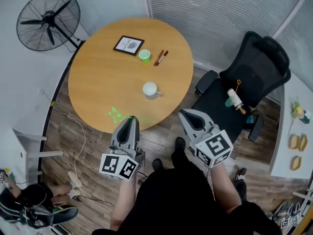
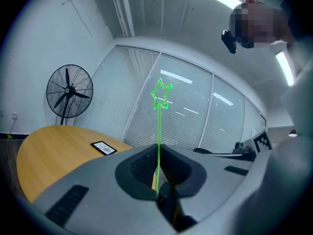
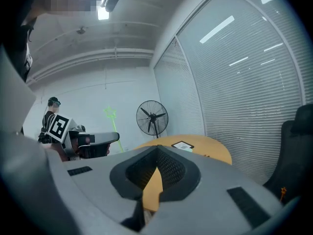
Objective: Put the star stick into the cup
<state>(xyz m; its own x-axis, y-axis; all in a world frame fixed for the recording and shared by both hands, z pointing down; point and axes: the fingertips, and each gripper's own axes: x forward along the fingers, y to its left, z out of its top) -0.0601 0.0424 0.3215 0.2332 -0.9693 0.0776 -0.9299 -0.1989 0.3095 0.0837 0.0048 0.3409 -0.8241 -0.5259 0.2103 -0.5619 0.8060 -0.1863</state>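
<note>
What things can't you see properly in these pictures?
White cup: head view, too small to tell what's inside.
Framed picture: head view, its print is too small to read.
Star stick: left gripper view, its bottom end is hidden inside the left gripper.

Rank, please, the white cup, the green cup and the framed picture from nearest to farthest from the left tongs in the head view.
1. white cup, near half of the table
2. green cup, far side
3. framed picture, far edge, leftmost
</note>
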